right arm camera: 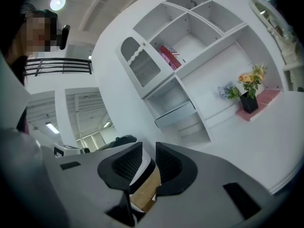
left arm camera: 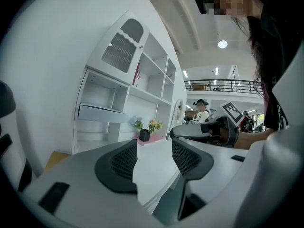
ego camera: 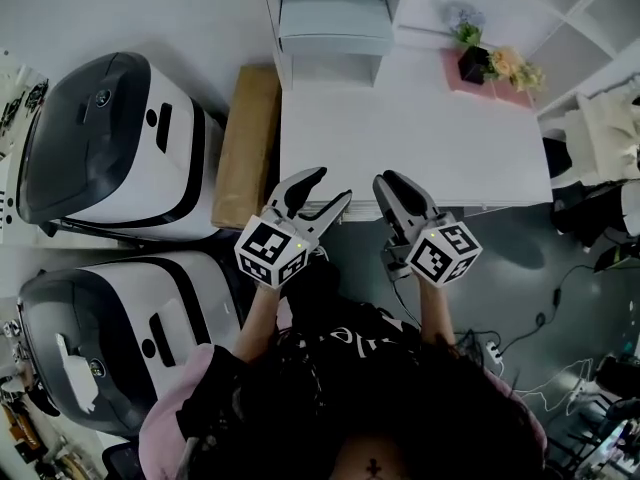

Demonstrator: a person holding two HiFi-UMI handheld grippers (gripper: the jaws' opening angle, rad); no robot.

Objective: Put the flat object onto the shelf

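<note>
Pose: left gripper (ego camera: pixel 332 186) level, jaws apart | right gripper (ego camera: pixel 386 182) level, narrow gap

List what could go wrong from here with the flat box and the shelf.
1. The flat box seems to stick out past the front of the shelf; a nudge might tip it onto the table.
2. If it needs pushing in, the right gripper could brush the flower pot standing to the right of it.
3. The left gripper and the right are both empty, jaws apart, so nothing steadies the box.
</note>
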